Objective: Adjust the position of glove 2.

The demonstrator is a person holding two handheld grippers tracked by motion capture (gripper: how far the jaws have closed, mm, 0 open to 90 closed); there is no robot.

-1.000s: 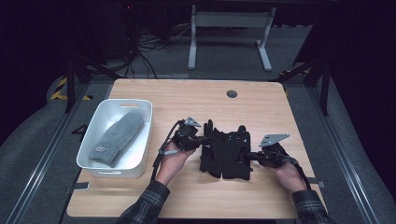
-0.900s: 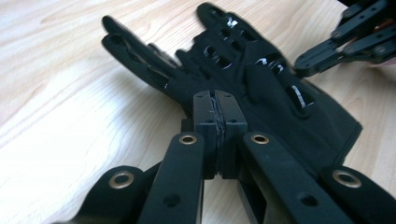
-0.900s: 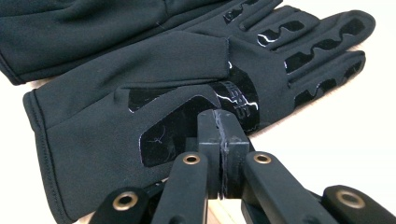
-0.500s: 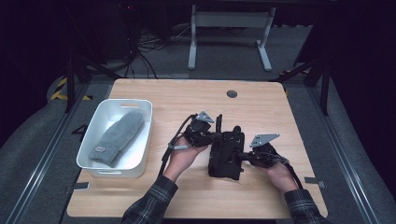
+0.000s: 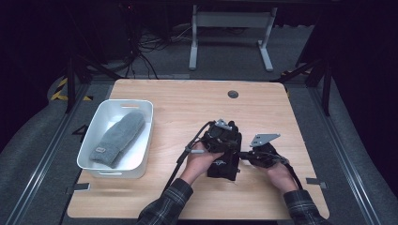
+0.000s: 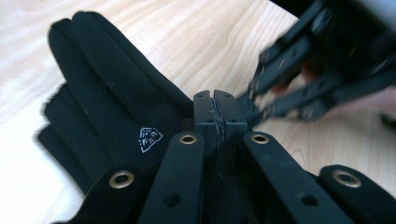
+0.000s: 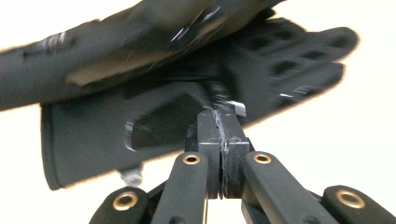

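Note:
A black glove [image 5: 224, 165] lies on the wooden table [image 5: 187, 98] just in front of the person. In the left gripper view the glove [image 6: 116, 102] shows a small white logo and spreads left of the jaws. My left gripper [image 6: 215, 99] is shut, with the glove's edge at its tips. Seen from above, the left gripper [image 5: 225, 138] hovers over the glove's far end. My right gripper [image 5: 244, 155] meets the glove from the right. Its jaws [image 7: 218, 119] are shut on the edge of the glove [image 7: 154, 126], beside a small white tag.
A white bin [image 5: 104, 161] stands at the table's left with a grey mitten [image 5: 117, 138] inside. A dark round grommet [image 5: 233, 94] sits near the far edge. Bare wood stretches behind the glove and between it and the bin.
The glove was spread wide a second ago and is now bunched narrower. My left gripper has swung right over it, toward the right gripper, which has edged inward.

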